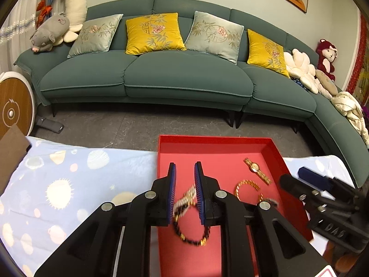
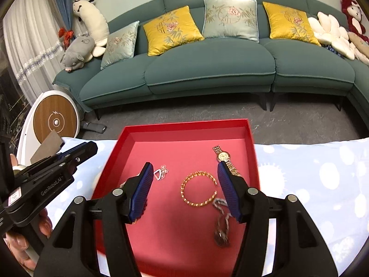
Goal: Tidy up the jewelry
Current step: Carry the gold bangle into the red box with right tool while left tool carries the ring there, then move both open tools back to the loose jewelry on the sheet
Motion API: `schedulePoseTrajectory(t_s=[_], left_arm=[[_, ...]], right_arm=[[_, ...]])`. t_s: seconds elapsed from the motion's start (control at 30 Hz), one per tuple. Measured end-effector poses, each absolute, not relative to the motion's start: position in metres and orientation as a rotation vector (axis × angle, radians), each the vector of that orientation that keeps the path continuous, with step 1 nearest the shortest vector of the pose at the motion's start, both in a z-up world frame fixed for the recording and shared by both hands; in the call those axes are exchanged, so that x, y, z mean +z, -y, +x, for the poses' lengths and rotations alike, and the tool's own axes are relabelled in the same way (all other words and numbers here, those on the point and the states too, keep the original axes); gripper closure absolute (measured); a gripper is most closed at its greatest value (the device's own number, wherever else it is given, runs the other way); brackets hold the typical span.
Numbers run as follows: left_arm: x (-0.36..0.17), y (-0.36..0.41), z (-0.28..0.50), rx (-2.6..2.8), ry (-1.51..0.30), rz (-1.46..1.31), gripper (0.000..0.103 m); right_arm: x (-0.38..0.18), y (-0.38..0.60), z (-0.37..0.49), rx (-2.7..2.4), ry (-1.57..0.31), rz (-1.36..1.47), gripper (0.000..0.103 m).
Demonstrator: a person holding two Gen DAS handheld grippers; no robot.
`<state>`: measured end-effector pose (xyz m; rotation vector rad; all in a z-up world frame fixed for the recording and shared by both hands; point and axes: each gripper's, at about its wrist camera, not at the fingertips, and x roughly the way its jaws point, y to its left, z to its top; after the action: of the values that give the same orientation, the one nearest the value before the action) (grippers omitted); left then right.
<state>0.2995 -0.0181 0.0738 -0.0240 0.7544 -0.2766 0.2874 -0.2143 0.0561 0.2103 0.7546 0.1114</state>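
Behind, a green sofa (image 1: pixel 147 78) is seen; beads (image 1: pixel 191 230) could be snagged between the parted left gripper (image 1: pixel 185 191) fingers, the right gripper (image 2: pixel 184 184) being held open over the red tray (image 2: pixel 184 127).

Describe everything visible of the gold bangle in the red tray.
The gold bangle is a twisted, rope-like open ring of shiny yellow metal with a gap on its right side. It lies flat on the floor of the red tray, near the middle, between the watch and a silvery chain, clasped by neither gripper.
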Motion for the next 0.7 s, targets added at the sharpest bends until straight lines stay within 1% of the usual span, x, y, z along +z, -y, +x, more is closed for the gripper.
schedulePoseTrajectory(t_s=[0.13, 0.17, 0.23, 0.33, 0.4, 0.47, 0.53, 0.7], left_arm=[[0.088, 0.002, 0.251, -0.305, -0.771, -0.033, 0.084], [0.091, -0.002, 0.239, -0.312, -0.777, -0.037, 0.080], [0.096, -0.010, 0.213, -0.314, -0.785, -0.041, 0.075], [0.100, -0.018, 0.175, -0.320, -0.789, -0.026, 0.074], [0.101, -0.019, 0.152, -0.314, -0.781, -0.004, 0.072], [0.098, -0.020, 0.129, -0.309, -0.776, 0.014, 0.061], [0.091, -0.021, 0.110, -0.309, -0.783, 0.009, 0.055], [0.063, -0.023, 0.080, -0.317, -0.840, -0.037, 0.055]], right_arm=[[0.088, 0.222, 0.229, 0.119, -0.707, 0.206, 0.047], [0.094, 0.224, 0.215, 0.123, -0.698, 0.213, 0.047], [0.105, 0.229, 0.182, 0.130, -0.680, 0.238, 0.047], [0.112, 0.233, 0.139, 0.121, -0.669, 0.265, 0.047], [0.111, 0.233, 0.112, 0.114, -0.666, 0.266, 0.047], [0.107, 0.231, 0.088, 0.101, -0.669, 0.263, 0.047], [0.099, 0.230, 0.071, 0.102, -0.682, 0.269, 0.047], [0.075, 0.223, 0.043, 0.084, -0.723, 0.250, 0.047]])
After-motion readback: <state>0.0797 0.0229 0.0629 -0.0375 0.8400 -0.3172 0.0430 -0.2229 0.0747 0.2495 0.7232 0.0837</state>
